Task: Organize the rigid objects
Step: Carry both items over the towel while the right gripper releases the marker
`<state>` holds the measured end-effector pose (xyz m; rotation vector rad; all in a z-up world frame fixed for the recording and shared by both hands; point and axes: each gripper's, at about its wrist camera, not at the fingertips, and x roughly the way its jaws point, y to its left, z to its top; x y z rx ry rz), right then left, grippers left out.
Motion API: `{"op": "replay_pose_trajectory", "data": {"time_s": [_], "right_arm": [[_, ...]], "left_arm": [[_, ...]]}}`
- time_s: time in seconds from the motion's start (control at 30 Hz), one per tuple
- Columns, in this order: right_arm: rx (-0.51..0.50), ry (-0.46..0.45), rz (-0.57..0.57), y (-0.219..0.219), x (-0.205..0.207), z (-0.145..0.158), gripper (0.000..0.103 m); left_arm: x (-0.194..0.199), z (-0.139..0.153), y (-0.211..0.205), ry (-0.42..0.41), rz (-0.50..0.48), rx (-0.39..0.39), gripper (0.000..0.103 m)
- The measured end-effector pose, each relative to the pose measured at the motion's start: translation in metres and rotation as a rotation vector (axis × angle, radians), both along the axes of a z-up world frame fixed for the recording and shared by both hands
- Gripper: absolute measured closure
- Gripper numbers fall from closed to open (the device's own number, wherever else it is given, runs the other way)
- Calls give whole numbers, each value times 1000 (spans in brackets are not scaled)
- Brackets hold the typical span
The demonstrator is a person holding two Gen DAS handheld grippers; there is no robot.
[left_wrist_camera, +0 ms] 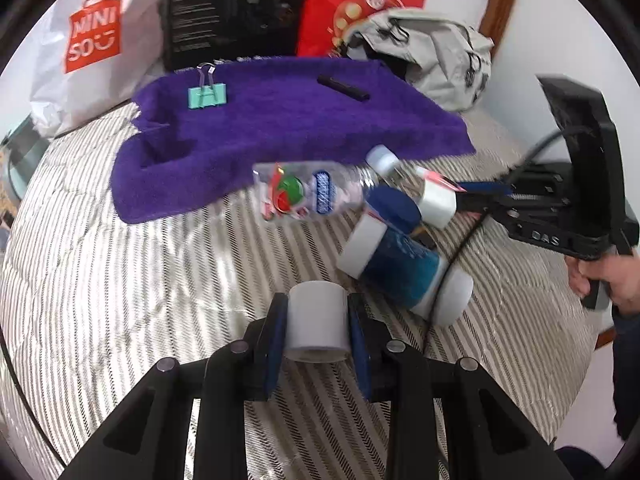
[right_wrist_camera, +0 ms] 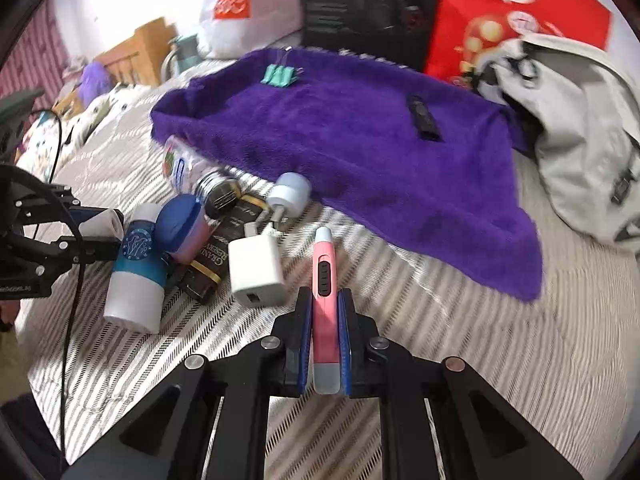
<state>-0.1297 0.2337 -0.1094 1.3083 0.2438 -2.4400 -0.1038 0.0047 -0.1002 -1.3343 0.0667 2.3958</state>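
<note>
the left claw point(left_wrist_camera: 318, 334) is clamped on a small white cylinder point(left_wrist_camera: 318, 320), held just above the striped bed point(left_wrist_camera: 120, 300). ahead and to its right lies the pile: a clear bottle point(left_wrist_camera: 312, 194) on its side and a blue-and-white container point(left_wrist_camera: 396, 264), near the front edge of the purple towel point(left_wrist_camera: 300, 120). a teal binder clip point(left_wrist_camera: 207, 95) and a dark stick point(left_wrist_camera: 343, 87) already sit at the towel's far edge.

in the right wrist view, the right claw point(right_wrist_camera: 325, 344) is closed on a pink utility knife point(right_wrist_camera: 324, 280), its long axis running straight ahead between the fingers, tip toward the towel point(right_wrist_camera: 360, 140). a white charger point(right_wrist_camera: 256, 270) lies just to its left. the towel's front edge is directly ahead and near, so this hand looks better placed to set its item down first.
</note>
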Motion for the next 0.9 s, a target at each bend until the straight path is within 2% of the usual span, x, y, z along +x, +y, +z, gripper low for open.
{"op": "replay_pose_trajectory", "data": {"time_s": [0.27,0.53,0.9], "right_arm": [[-71,-19,-90,29,9,20,91],[-115,13,-92,31,-4,45,91],[-123,8,-101,35,-79,59,91]], "left_arm": [[-12,19,-13,30,42,30,75],[-36,46,-14,77,59,25,75],[-98,52,-16,93,120,35,75]]}}
